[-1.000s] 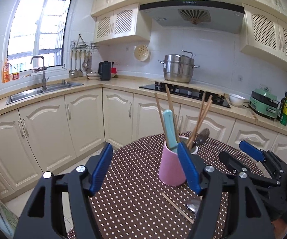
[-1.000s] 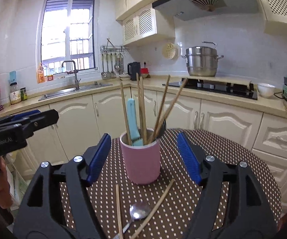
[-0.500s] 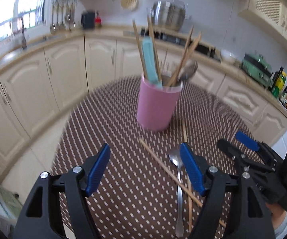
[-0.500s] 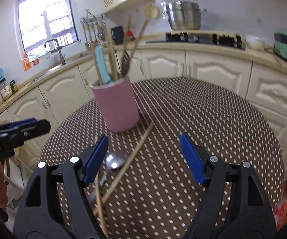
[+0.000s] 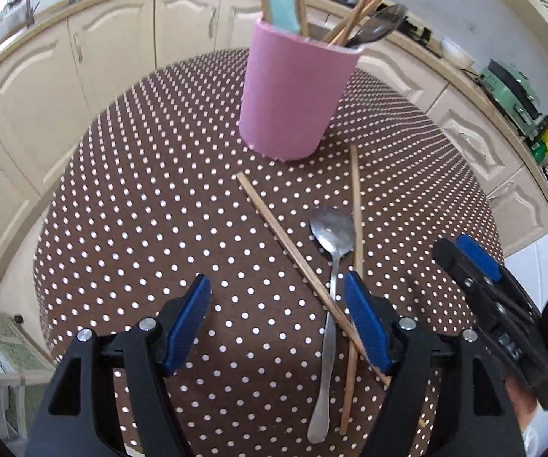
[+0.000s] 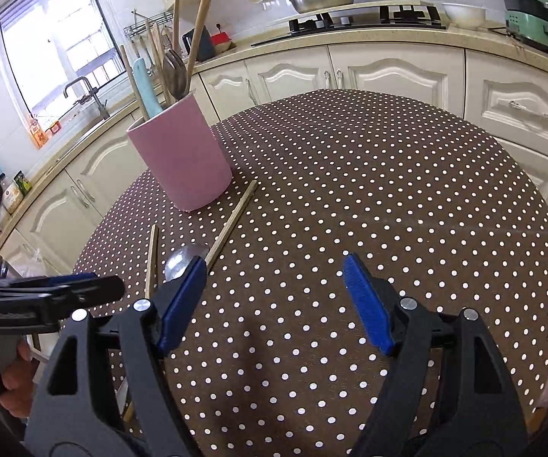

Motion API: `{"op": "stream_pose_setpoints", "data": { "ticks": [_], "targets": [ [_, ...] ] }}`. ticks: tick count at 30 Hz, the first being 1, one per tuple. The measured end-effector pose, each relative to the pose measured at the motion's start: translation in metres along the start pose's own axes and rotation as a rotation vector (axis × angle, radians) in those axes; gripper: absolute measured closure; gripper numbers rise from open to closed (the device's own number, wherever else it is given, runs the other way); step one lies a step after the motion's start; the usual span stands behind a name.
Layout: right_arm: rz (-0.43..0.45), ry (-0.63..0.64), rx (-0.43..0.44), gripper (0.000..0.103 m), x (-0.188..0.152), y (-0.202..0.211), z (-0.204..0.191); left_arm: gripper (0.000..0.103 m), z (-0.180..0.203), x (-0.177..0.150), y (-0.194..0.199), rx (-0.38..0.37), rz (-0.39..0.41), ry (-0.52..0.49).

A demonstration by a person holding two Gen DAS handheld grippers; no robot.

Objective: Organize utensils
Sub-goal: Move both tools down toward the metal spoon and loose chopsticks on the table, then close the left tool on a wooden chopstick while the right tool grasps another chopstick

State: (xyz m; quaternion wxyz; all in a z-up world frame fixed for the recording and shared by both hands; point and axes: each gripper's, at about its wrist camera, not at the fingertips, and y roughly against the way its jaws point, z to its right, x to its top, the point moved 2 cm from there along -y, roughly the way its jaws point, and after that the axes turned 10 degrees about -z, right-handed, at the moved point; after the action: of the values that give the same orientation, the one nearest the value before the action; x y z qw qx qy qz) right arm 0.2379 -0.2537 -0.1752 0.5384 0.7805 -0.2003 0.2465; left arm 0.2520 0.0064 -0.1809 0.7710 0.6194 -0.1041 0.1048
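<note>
Pink holder upright on dotted bench, 12 o'clock in left view. Spoon and 2 chopsticks lie loose at 5 o'clock of it. Left gripper pitched steeply down above them, fingers apart, empty. Right gripper tilted down, fingers apart, empty.

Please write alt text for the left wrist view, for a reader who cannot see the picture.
An open hand-held gripper hangs above a dotted table where a spoon and two chopsticks lie loose and crossing. Behind them stands a pink cup holding more utensils; the other hand-held gripper is at the right edge.
</note>
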Motion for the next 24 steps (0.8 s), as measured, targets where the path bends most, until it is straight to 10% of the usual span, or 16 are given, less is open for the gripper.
{"op": "stream_pose_setpoints", "data": {
  "ticks": [6,15,24],
  "targets": [
    [-0.013,-0.001,0.010,0.029,0.001,-0.003,-0.003,0.033,0.004,0.013,-0.020,0.010,-0.038,0.023],
    [-0.063,0.017,0.000,0.029,0.009,-0.015,-0.004,0.091,0.012,0.039,-0.029,0.091,-0.038,-0.044],
    [-0.183,0.090,-0.060,0.029,0.036,-0.042,-0.024,0.098,-0.013,0.039,-0.022,0.084,-0.027,-0.021]
  ]
}}
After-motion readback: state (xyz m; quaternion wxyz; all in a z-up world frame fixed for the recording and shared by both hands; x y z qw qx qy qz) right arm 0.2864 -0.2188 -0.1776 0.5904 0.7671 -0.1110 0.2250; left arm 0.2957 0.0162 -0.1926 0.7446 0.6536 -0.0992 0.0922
